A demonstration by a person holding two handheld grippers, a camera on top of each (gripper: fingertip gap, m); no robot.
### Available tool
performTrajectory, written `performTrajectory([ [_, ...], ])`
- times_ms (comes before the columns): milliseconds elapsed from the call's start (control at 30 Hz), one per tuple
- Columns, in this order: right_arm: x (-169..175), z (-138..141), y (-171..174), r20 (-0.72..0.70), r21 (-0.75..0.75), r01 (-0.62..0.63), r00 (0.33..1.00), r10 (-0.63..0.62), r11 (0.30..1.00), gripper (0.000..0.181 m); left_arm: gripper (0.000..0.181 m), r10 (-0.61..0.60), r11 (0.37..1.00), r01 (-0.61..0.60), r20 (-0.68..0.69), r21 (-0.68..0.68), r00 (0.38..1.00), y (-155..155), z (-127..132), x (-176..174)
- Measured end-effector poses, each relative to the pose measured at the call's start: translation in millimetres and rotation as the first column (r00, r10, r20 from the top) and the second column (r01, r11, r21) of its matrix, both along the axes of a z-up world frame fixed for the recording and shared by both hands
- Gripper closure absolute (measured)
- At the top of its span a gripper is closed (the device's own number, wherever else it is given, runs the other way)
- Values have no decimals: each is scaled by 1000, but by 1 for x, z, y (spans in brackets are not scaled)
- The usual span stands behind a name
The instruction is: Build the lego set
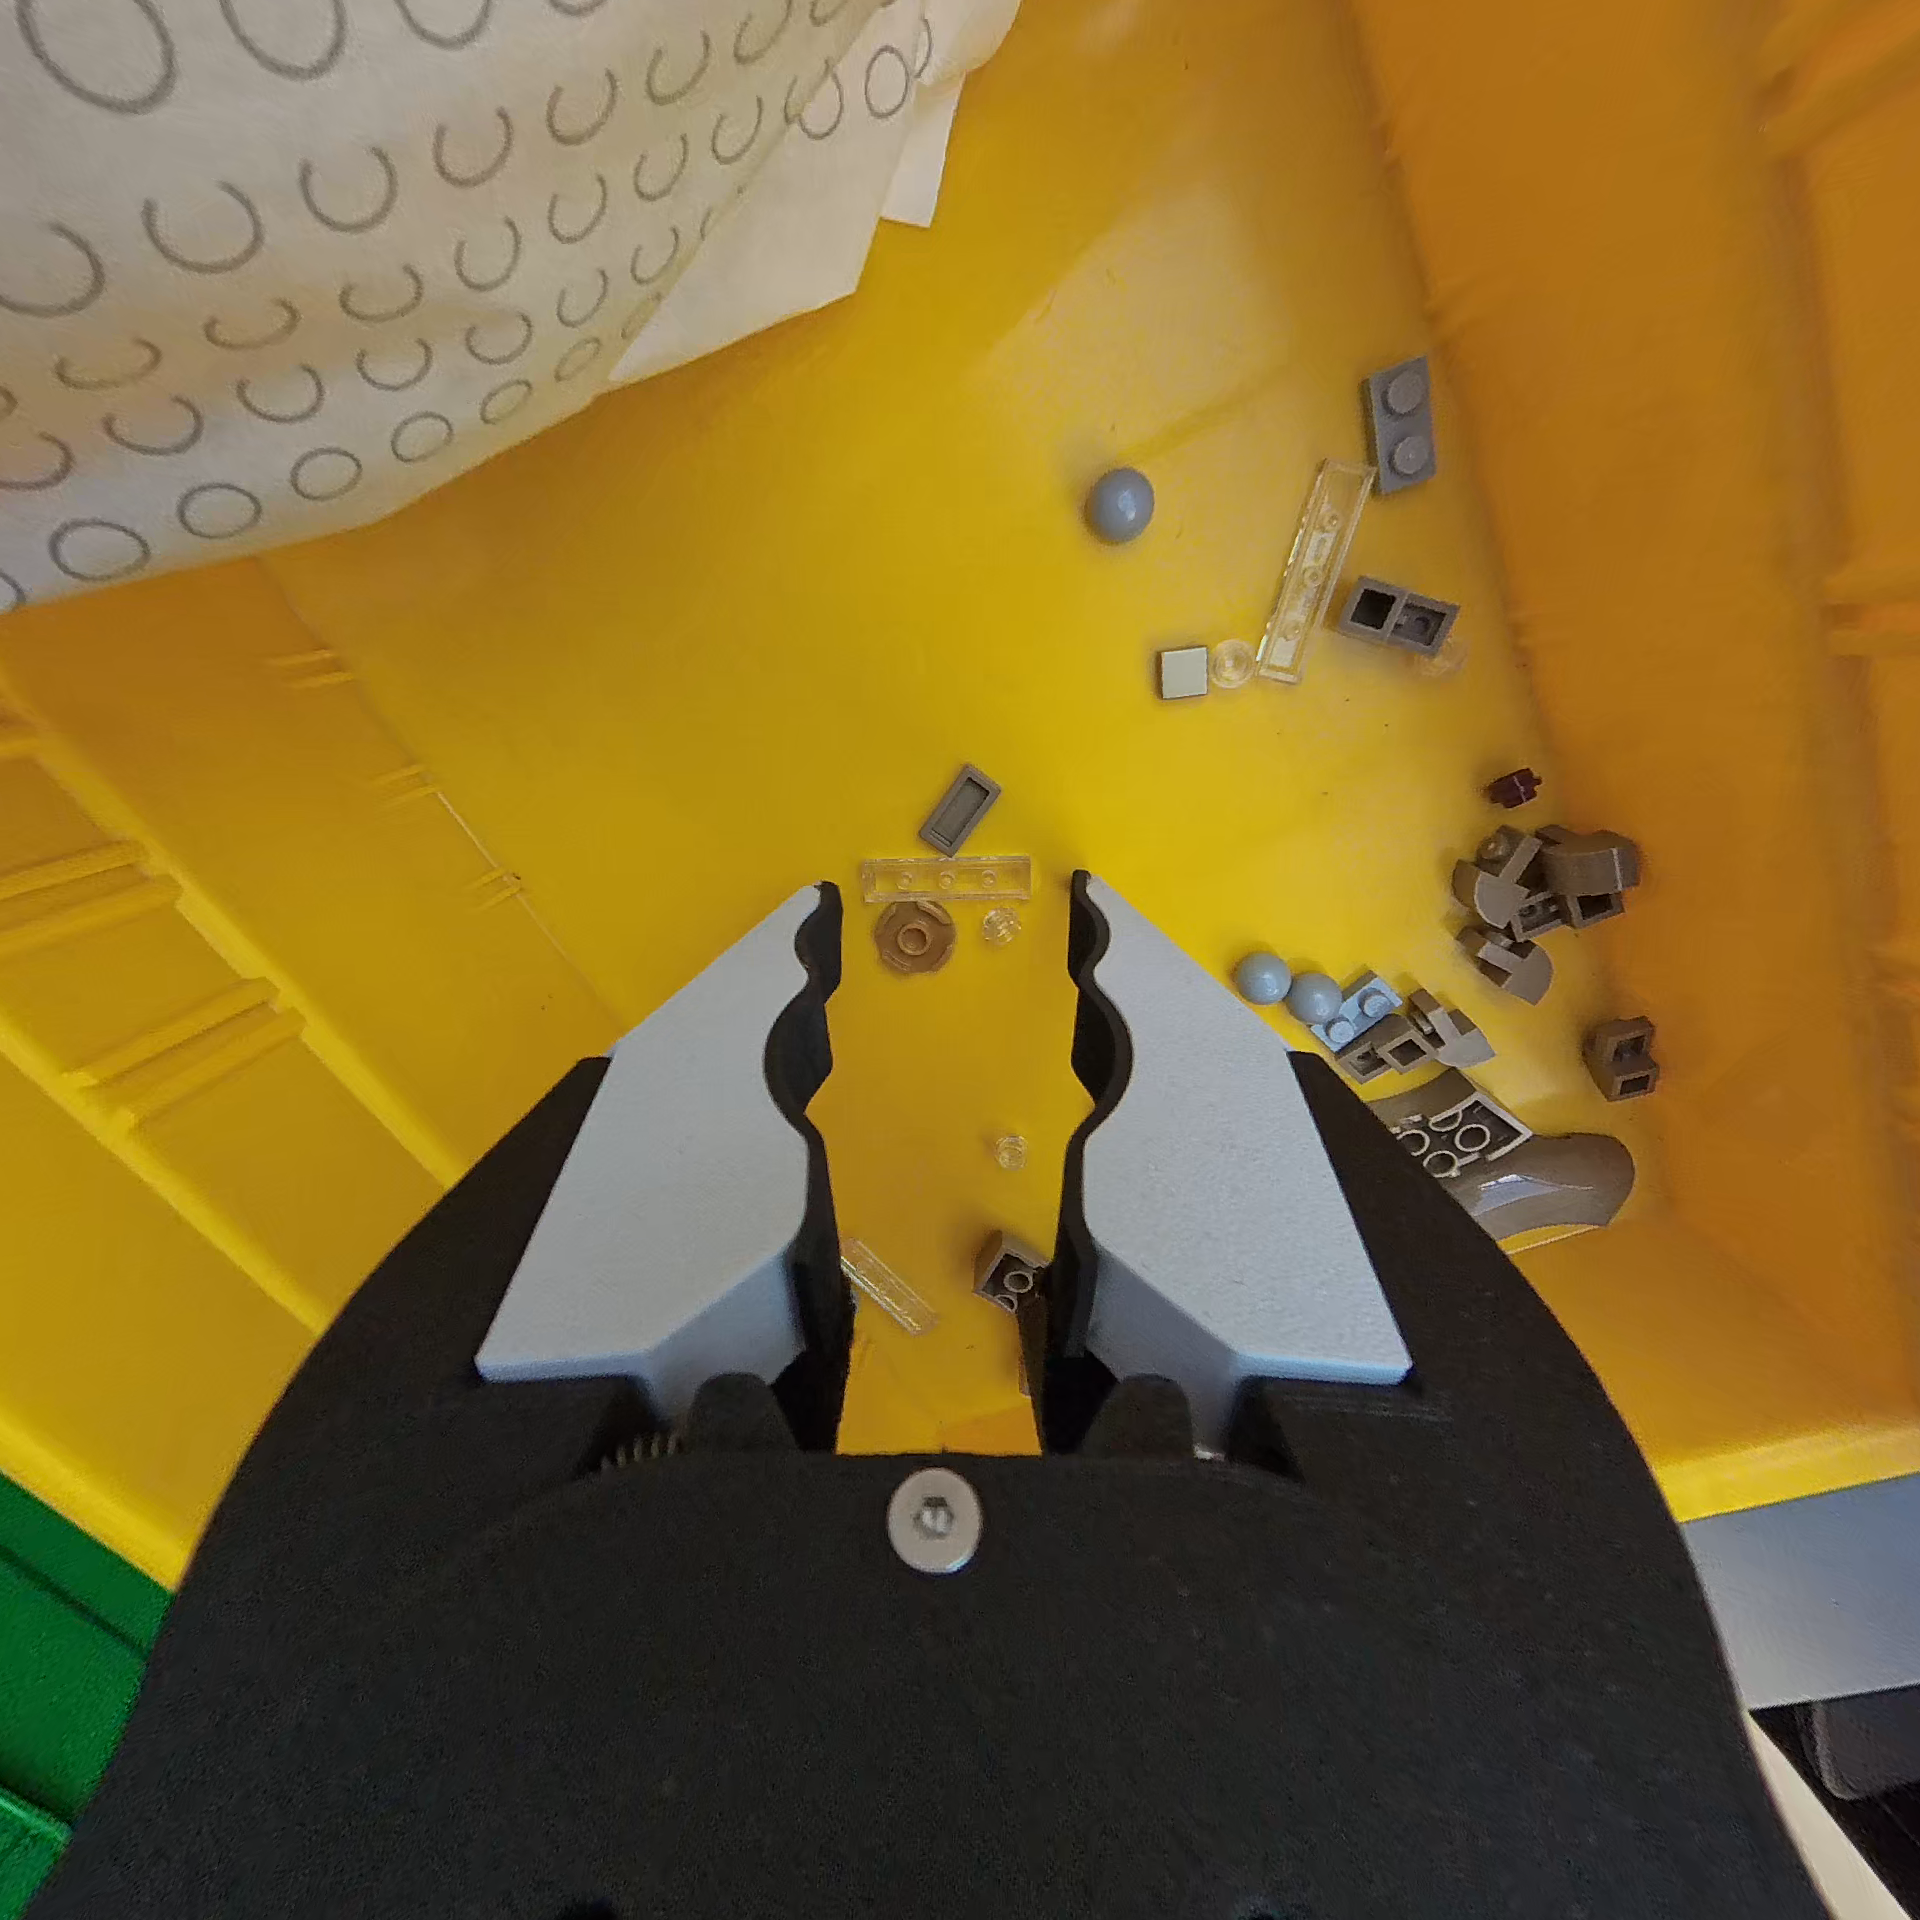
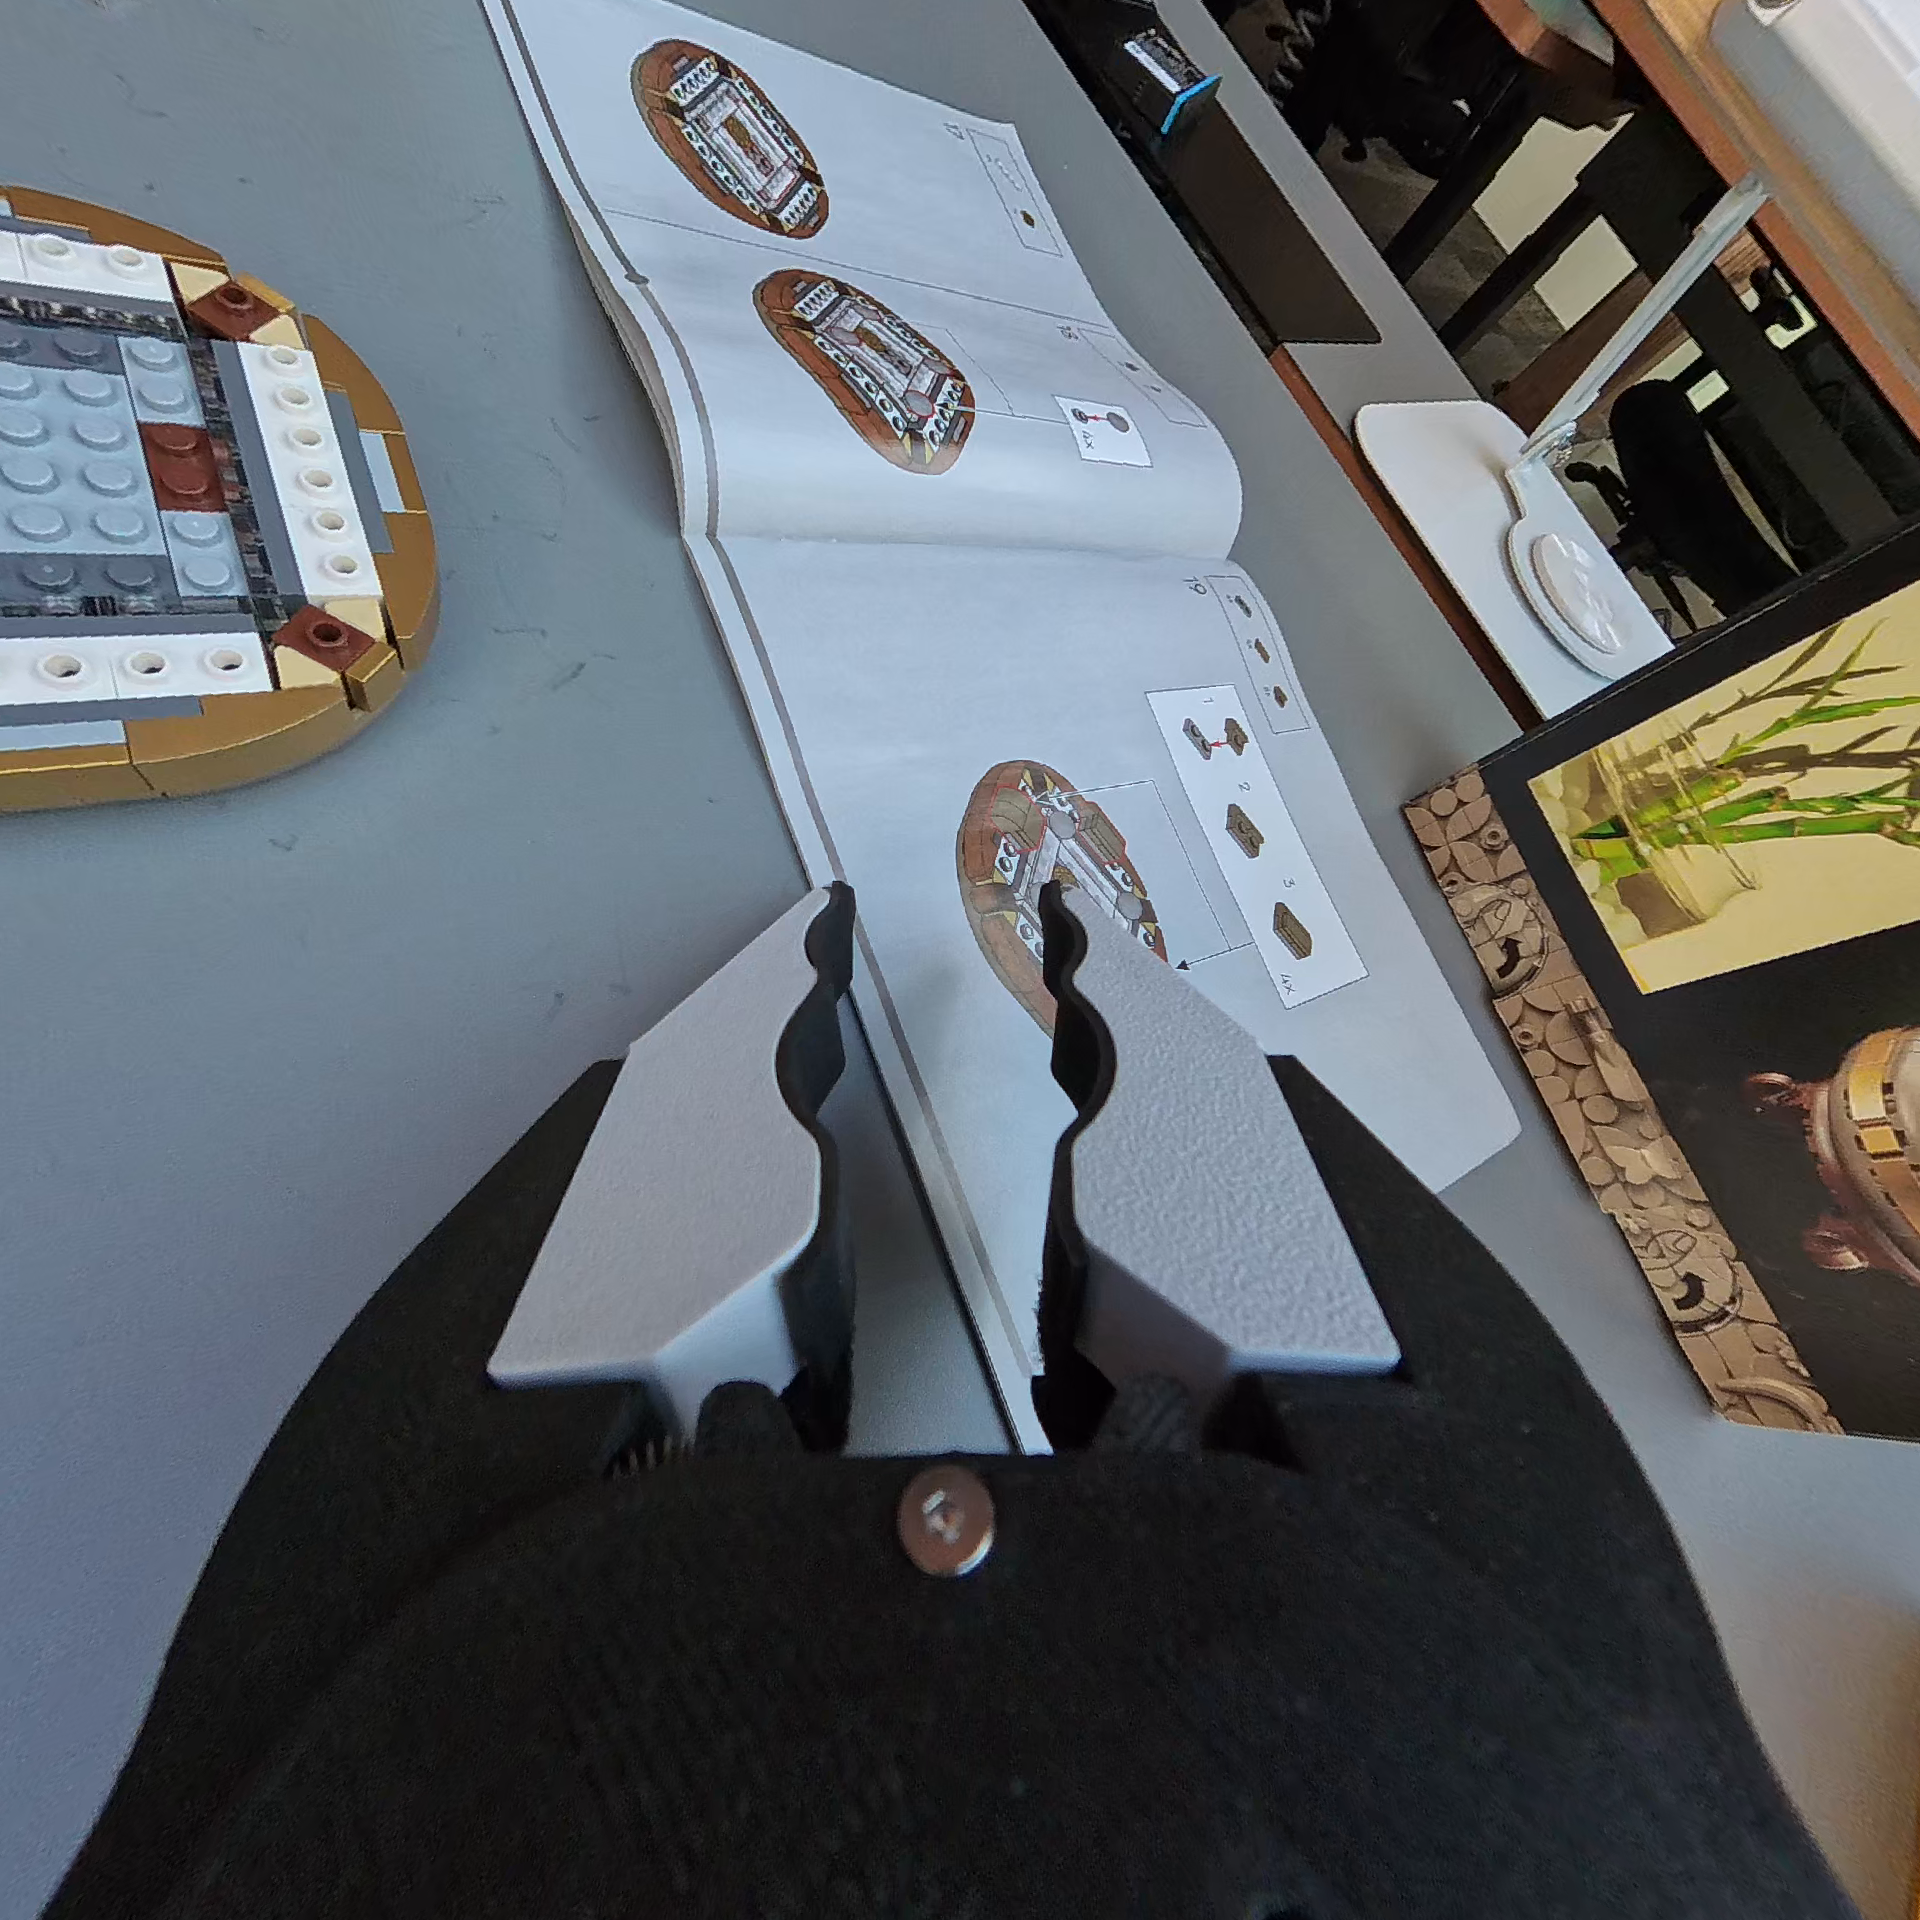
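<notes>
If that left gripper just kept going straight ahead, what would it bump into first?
Probably the clear flat strip lying just past the open left gripper, beside a gold round piece, on the yellow bin floor. Depth is hard to judge.

Small grey, tan and clear plastic bricks [image 1: 1538, 914] lay scattered in a yellow tub [image 1: 727, 675]; a gold-rimmed, half-built oval base [image 2: 177, 499] sat flat on the bench [image 2: 520, 935].

- Grey tabletop [image 2: 260, 987], scuffed.
- White rounded pad [image 2: 1455, 499] at far table edge, bearing a clear stand [image 2: 1621, 343].
- Black device with blue end [image 2: 1169, 78], beyond table.
</notes>
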State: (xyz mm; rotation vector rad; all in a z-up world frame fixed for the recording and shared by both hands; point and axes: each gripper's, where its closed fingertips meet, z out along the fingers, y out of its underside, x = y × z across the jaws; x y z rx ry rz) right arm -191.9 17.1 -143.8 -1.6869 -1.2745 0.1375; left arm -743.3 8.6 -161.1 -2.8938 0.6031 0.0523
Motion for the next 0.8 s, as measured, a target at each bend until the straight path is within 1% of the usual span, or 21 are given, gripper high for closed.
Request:
performTrajectory([
  [133,0,0,0,0,-1,-2,1000,2,1000,145,150,6,1000,-5,53,-24,999,-2,-1,6],
  [433,-1,0,-1,-1,-2,-8,1000,8,1000,145,151,23,1000,-24,54,5,998,-3,0,3],
  [533,-1,0,-1,0,-2,-11,1000,11,1000,145,151,24,999,-26,47,46,999,-4,10,2],
  [633,-1,0,-1,0,-2,-11,1000,11,1000,145,151,0,988,-6,43,154,999,0,37,8],
  [700,-1,0,-1,0,-2,-9,1000,9,1000,145,151,-29,964,13,55,267,998,3,69,21],
  [800,-1,0,-1,0,-4,-9,1000,9,1000,146,151,-153,911,85,139,404,978,-9,121,71],
])
